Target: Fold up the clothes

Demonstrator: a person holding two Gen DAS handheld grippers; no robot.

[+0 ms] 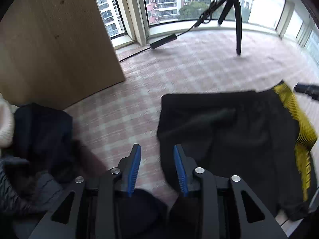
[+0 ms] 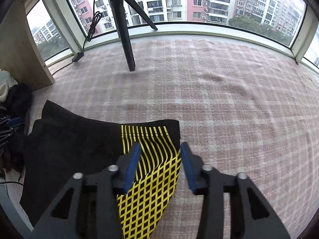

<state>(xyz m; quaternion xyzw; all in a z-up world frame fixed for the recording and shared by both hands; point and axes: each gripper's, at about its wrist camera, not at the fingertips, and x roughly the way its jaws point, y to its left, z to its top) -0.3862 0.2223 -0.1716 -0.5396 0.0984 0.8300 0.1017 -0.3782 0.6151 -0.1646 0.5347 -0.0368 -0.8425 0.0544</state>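
Left gripper (image 1: 157, 149): one, its two blue-padded fingers are standing spread apart, nothing between them, hovering over the pink checked carpet (image 1: 179, 65) at the left edge of the black garment.
Right gripper (image 2: 160, 148): one, jaws also spread and holding nothing, hanging above the garment's yellow-patterned right edge; whether a pad is brushing the cloth is hard to tell.
Black garment (image 2: 75, 147): one, lying flat on the carpet toward its near edge, looking folded at least once, since a second black layer is showing at its far left corner.
Yellow panel (image 2: 151, 171): one, running along the garment's right side, thin stripes at the far end turning into a diamond grid nearer the camera.
Pile of other clothes (image 1: 39, 135): several dark pieces, perhaps three, plus one whitish piece (image 1: 5, 123), sitting by the carpet's left edge beside the wooden cabinet panel (image 1: 55, 39).
Tripod (image 2: 123, 31): one, three black legs, standing at the carpet's far edge by the window (image 2: 199, 0), one black cable (image 2: 92, 25) hanging beside it.
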